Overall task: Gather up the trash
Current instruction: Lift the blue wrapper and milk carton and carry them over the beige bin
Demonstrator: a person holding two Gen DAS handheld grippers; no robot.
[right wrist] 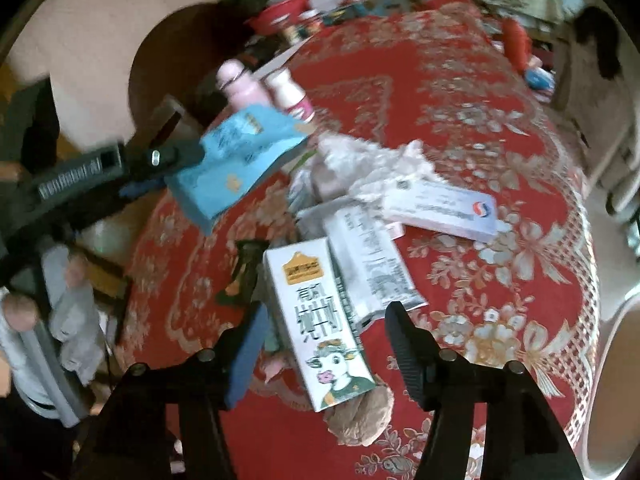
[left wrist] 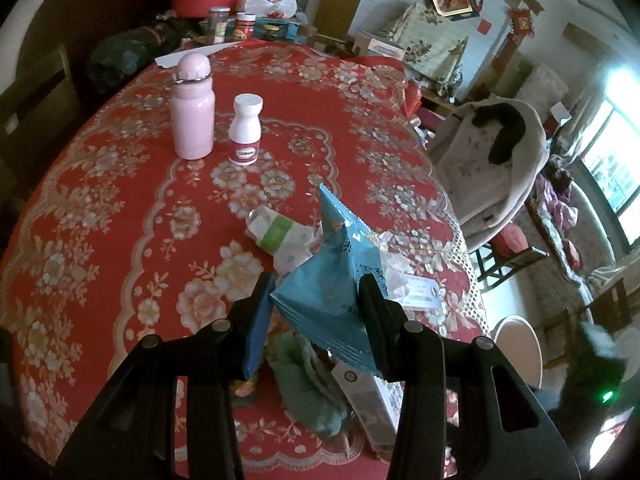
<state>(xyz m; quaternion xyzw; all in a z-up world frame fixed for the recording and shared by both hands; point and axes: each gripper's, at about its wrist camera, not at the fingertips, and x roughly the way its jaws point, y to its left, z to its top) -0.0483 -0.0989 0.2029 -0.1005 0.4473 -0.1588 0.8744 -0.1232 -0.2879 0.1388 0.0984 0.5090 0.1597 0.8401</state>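
A: Start at your left. What has your left tool [left wrist: 316, 300] got?

B: Its fingers are closed partway on the blue snack bag [left wrist: 336, 276], which is pinched between them and lifted clear of the bench [left wrist: 100, 216]. In your right wrist view the same bag [right wrist: 240, 156] hangs at about ten o'clock, off the red flowered cloth.

A: What stands behind it?

B: A pink flask [left wrist: 193, 108] at eleven o'clock in your left view, with a white pill bottle [left wrist: 245, 130] just beside it on its right.

A: And the rest of the trash?

B: A heap under and beyond the bag: crumpled wrappers [right wrist: 360, 164], a flat white box [right wrist: 444, 208] at two o'clock, a grey pouch [right wrist: 372, 264].

A: Your right tool [right wrist: 324, 332]?

B: About half open, holding nothing. The milk carton [right wrist: 316, 328] lies on the bench between its fingers, with a clear gap on the right side. A walnut [right wrist: 360, 420] sits just below the carton.
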